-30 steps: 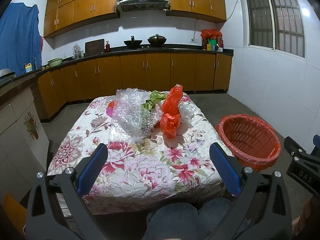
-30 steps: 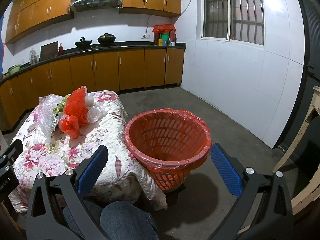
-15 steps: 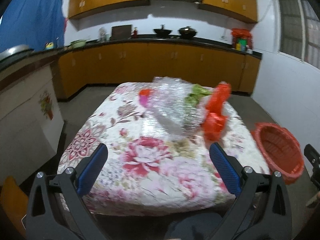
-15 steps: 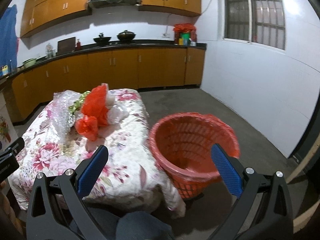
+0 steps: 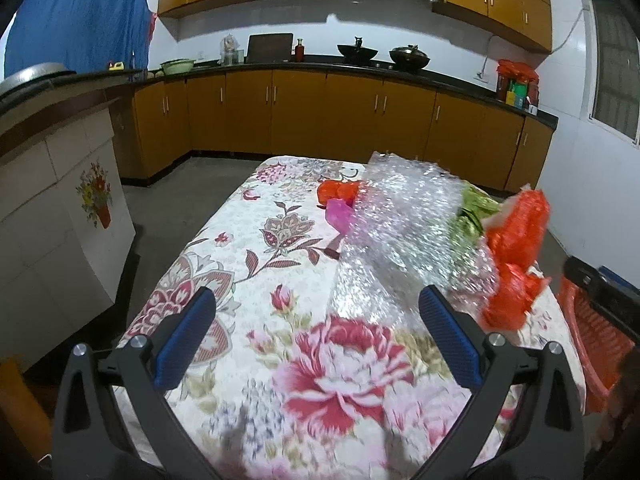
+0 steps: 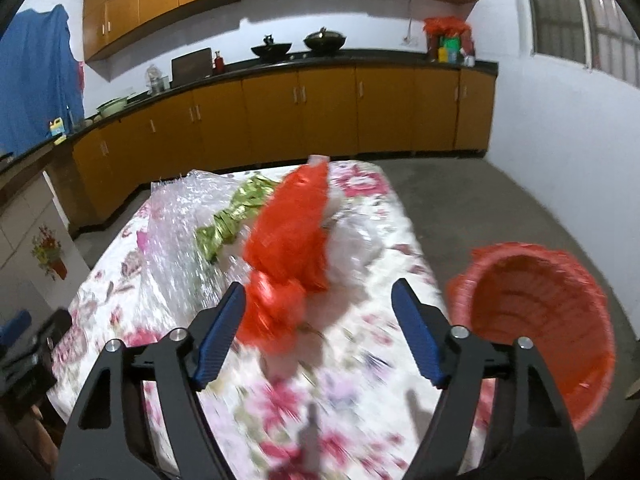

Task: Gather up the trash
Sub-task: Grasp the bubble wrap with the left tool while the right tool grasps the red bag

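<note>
Trash lies heaped on the flower-print table (image 5: 256, 248): clear bubble wrap (image 5: 404, 232), a red plastic bag (image 5: 516, 256), a green wrapper (image 5: 472, 216) and a pink scrap (image 5: 338, 214). My left gripper (image 5: 316, 324) is open above the near cloth, just short of the bubble wrap. In the right wrist view the red plastic bag (image 6: 292, 248) sits ahead of my right gripper (image 6: 320, 324), whose jaws are closing with nothing pressed between them. White plastic (image 6: 352, 240) lies beside the bag. The red basket (image 6: 540, 320) stands on the floor right of the table.
Brown kitchen cabinets (image 5: 320, 116) run along the back wall, with woks and jars on the counter. A tiled counter (image 5: 56, 208) stands left of the table. Bare concrete floor (image 6: 500, 208) lies beyond the basket. The other gripper (image 5: 600, 288) shows at the right edge.
Both grippers have swung left and forward over the table toward the trash pile. The right gripper's jaws have narrowed. The basket has slid from the middle to the right of the right wrist view.
</note>
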A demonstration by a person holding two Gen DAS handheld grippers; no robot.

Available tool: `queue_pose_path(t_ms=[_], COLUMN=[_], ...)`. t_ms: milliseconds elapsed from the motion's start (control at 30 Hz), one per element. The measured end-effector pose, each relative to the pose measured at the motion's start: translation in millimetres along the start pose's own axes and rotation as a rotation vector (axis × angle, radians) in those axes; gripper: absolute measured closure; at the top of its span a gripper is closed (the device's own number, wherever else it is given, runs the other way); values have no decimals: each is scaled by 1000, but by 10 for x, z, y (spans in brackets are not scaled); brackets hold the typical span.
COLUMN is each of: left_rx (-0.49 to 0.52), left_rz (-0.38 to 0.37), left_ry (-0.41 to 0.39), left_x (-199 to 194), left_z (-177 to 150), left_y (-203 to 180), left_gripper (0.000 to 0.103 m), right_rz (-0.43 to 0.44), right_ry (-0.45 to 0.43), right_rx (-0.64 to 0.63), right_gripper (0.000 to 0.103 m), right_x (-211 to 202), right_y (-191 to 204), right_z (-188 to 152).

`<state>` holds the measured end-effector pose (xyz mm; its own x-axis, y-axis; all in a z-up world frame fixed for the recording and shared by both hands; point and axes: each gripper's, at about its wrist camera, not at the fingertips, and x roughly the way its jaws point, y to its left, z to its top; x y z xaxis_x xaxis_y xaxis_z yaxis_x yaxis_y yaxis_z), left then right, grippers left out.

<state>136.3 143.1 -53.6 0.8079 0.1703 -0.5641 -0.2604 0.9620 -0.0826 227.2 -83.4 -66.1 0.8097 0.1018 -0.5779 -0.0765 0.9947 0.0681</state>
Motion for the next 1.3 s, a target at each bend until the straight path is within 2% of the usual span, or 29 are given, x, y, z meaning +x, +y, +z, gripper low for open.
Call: queue_pose_path(t_ms=[133,233,300,333,367,400,667,800,867,933,967,1033,1100,1300], left_rx=[-2,6,7,5,5,5,22,25,27,25,24,34,36,47], left_rz=[-14,-24,-32,-40,-46,-51,-62,-75,-89,-110,-116,-109,-122,-160], left_ry=[19,38,52,67,78,89,210,256,279,302,307,301,293,205], left_x=[227,379,498,574,631,682,1167,1282,1334,1393,1401,1394,1364,1010], left_z=[75,115,137,153,157,162,81,26,5,-11,-18,-25,-20,45], left_y=[15,3,0,-6,-18,-24,-81,-110,-135,-154,-162,-175,-166,-154], left_gripper=[6,11,16,21,23,26,42,49,58,73,76,88,96,98], right_rz=[10,18,43,51,66,72,100,100,101,99,97,90,86,85], right_ry=[55,85,113,122,128,127,85,70,66,64,64,61,56,28], right_rx=[35,69,71,68,69,69,88,76,70,65,62,54,52,61], right_gripper=[35,44,66,73,86,92,96,96,96,96,96,96,96,96], right_x=[356,536,625,652,647,649,390,290,258,236,228,204,163,-15], right_y=[18,-13,-24,-24,-48,-49,-251,-269,-253,-251,-247,-245,-256,-311], right_z=[87,118,98,91,55,52,-54,-54,-58,-54,-52,-63,-70,-33])
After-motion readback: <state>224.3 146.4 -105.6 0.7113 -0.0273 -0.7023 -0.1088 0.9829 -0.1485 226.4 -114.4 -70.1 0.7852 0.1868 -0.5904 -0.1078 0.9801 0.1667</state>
